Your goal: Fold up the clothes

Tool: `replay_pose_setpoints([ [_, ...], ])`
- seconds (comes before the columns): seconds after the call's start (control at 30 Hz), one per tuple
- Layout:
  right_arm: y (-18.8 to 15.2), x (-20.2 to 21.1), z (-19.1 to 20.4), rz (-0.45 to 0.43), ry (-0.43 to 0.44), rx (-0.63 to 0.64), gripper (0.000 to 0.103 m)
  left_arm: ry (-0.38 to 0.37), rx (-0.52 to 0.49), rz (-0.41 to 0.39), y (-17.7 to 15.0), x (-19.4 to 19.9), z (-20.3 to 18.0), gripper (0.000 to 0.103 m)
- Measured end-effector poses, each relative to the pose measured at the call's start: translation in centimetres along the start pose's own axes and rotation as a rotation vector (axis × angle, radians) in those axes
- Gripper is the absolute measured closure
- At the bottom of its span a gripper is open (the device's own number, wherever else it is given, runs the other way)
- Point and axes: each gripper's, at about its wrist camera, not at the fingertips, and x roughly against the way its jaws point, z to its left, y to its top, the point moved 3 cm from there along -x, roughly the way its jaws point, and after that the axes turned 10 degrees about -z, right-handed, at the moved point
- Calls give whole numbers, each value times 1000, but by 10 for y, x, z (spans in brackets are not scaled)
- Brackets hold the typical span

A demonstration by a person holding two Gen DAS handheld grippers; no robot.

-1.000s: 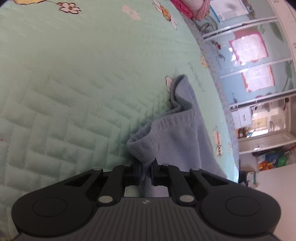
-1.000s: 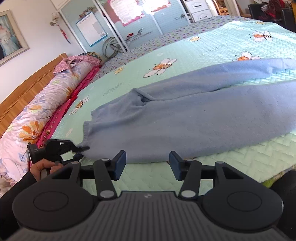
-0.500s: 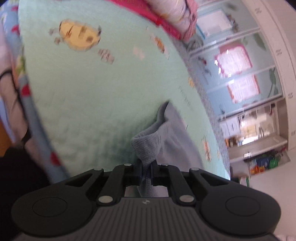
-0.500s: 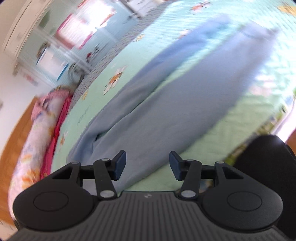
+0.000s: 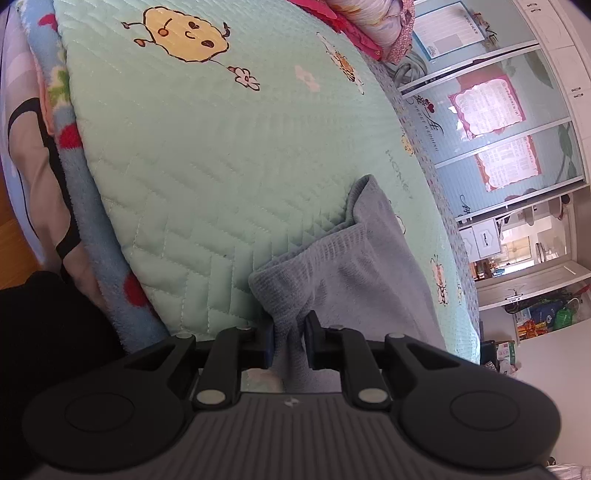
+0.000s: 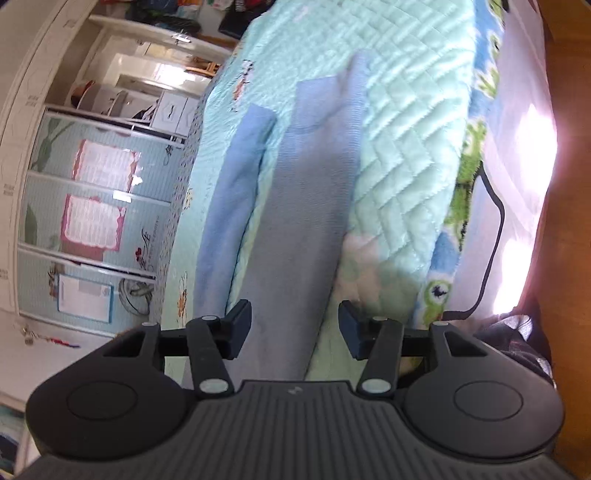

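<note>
The left tongs (image 5: 289,338) are clamped on the ribbed hem of the blue knit trousers (image 6: 295,236), which stretch lengthwise straight ahead across the green quilt (image 5: 192,162), passing between the right tongs' (image 6: 294,328) parted fingers.

1. A mint-green quilted bedspread (image 5: 192,155) covers the bed, with a yellow cartoon figure (image 5: 186,35) printed on it.
2. A blue fleece blanket (image 6: 476,122) with green and red shapes hangs under its edge.
3. Glass wardrobe doors (image 5: 491,122) carry pink-framed posters (image 5: 487,105).
4. Pink and floral bedding (image 5: 369,22) lies at the far end.
</note>
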Motion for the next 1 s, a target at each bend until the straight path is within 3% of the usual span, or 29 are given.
replay_pose_setpoints([
  [0.03,1,-3,-3,1,5,-18,49,1,-2,0,0,0,0,88],
  [0.23,8,-27,-13,5,27,-100,46,3,-21,9,-1,-6,-10,60],
  [0.3,8,-34,-5,13,23,-73,46,13,-64,5,-2,-8,-19,52],
  [0.33,8,-38,-2,18,21,-59,46,18,-85,3,-2,-10,-23,53],
  [0.37,8,-42,2,22,18,-45,51,24,-110,-1,-3,-11,-27,71],
  [0.4,8,-46,5,26,16,-30,77,32,-141,-9,-3,-12,-30,96],
  [0.43,8,-50,9,31,14,-16,98,35,-161,-20,-3,-12,-33,96],
  [0.53,8,-37,27,2,39,61,98,3,-162,-68,1,-1,-41,97],
  [0.63,16,-5,58,-31,115,135,98,-96,-143,-103,13,24,-62,97],
  [0.83,52,52,143,-93,279,192,98,-348,-234,-178,46,105,-166,97],
  [1.0,88,104,207,-165,432,176,98,-502,-286,-224,69,168,-235,96],
])
